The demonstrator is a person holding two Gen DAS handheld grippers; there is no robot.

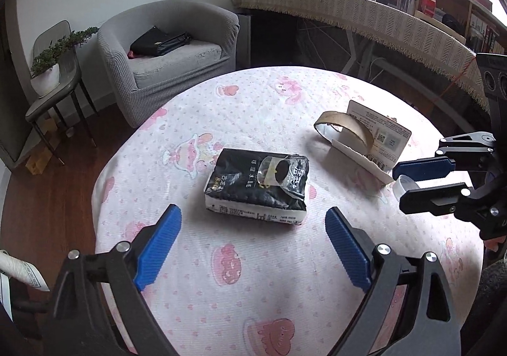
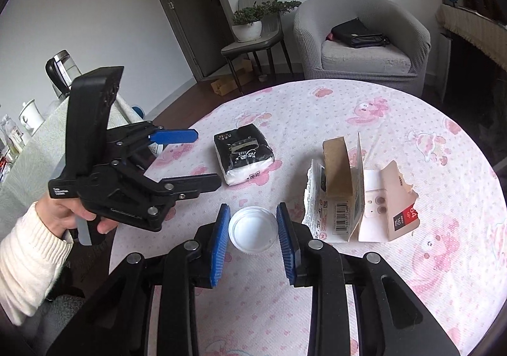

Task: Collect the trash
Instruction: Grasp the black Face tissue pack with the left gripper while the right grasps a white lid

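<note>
While the round table in its pink-printed cloth bears a black tissue pack at its middle and torn cardboard packaging beside it, the left gripper hangs wide open just short of the pack, and the right gripper clamps a small white plastic cup.

The tablecloth is white with pink hearts and pink cartoon figures. At frame centre the tissue pack is black with white ends. Right of it, the torn packaging is white and brown with a red-black panel. The cup is white. Both grippers' pads are ribbed blue on black frames. Upper left, the armchair is grey.
</note>
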